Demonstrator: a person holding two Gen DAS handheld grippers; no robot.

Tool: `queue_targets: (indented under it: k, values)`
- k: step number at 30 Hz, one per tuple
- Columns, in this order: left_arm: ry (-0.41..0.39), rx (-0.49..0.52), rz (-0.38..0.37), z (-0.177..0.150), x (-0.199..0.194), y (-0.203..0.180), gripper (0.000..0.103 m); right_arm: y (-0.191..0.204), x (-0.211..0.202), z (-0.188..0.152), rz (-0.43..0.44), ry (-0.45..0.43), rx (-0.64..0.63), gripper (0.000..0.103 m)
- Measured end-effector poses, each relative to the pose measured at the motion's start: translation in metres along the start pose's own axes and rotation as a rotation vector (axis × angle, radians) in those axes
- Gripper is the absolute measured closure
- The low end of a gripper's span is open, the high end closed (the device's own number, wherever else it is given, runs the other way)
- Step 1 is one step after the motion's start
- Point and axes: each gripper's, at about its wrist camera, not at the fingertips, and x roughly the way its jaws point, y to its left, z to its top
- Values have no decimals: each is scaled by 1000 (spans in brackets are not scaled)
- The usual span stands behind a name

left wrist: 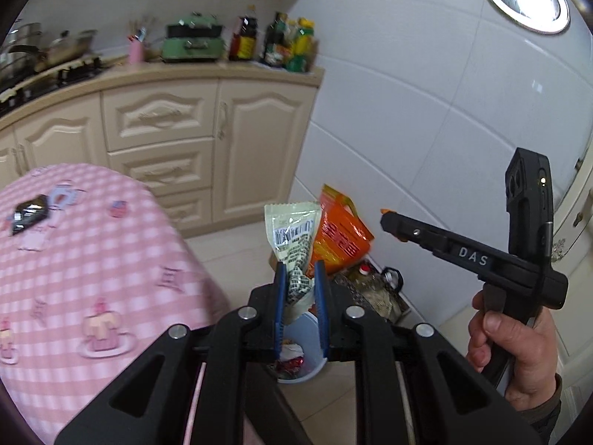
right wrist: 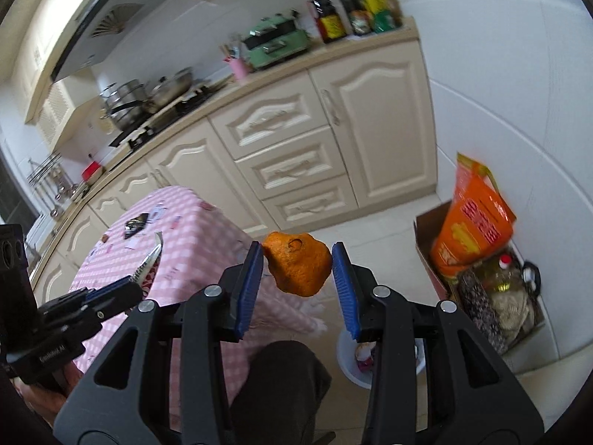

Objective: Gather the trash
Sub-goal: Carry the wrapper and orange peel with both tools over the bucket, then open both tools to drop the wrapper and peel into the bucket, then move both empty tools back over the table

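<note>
My left gripper (left wrist: 300, 270) is shut on a pale green wrapper (left wrist: 292, 237) with a barcode, which stands up from the blue pads. Right under it on the floor is a small pale bin (left wrist: 315, 367) holding several bits of trash. My right gripper (right wrist: 296, 256) is shut on a piece of orange peel (right wrist: 298, 269), held over the floor left of the same bin (right wrist: 348, 365). In the left wrist view the right gripper (left wrist: 389, 222) hangs to the right, in a person's hand (left wrist: 519, 352). A dark wrapper (left wrist: 29, 213) lies on the pink checked table (left wrist: 111, 259).
A cardboard box (right wrist: 426, 244) with an orange bag (right wrist: 470, 222) and an oil bottle (right wrist: 507, 274) stands against the white tiled wall. Cream cabinets (right wrist: 296, 141) run behind, with bottles and a green appliance (right wrist: 276, 42) on the counter. A person's dark-trousered knee (right wrist: 281, 378) is below the right gripper.
</note>
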Motion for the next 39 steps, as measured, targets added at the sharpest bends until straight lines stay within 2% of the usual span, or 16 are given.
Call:
queue_targets:
  k: [4, 9, 14, 19, 20, 21, 22, 23, 25, 28, 31, 39]
  values:
    - [50, 14, -22, -2, 36, -15, 89, -30, 17, -10, -16, 42, 55, 65]
    - [157, 1, -39, -10, 95, -22, 89, -65, 49, -26, -13, 118, 141, 65]
    - [303, -30, -53, -26, 157, -19, 88, -94, 84, -41, -14, 197, 226, 65]
    - [389, -70, -56, -36, 194, -10, 87, -119, 114, -55, -8, 251, 313, 63]
    - [401, -72, -56, -37, 198, -10, 84, -122, 117, -57, -5, 257, 328, 59]
    - [416, -73, -51, -40, 204, -9, 82, -128, 123, -59, -2, 266, 350, 41]
    - [427, -69, -37, -42, 207, -9, 72, -132, 126, -61, -7, 269, 367, 29]
    - [439, -71, -29, -44, 210, -7, 53, -137, 127, -64, -16, 264, 386, 29]
    - [435, -80, -13, -46, 212, -5, 28, -143, 127, -66, -26, 258, 409, 23]
    - [431, -88, 10, -43, 211, -2, 24, -150, 124, -69, -42, 251, 432, 13]
    - [428, -84, 38, -41, 208, -1, 23, -151, 120, -70, -59, 249, 434, 8]
    - [358, -49, 59, -27, 180, -12, 21, -143, 102, -62, -94, 212, 413, 6]
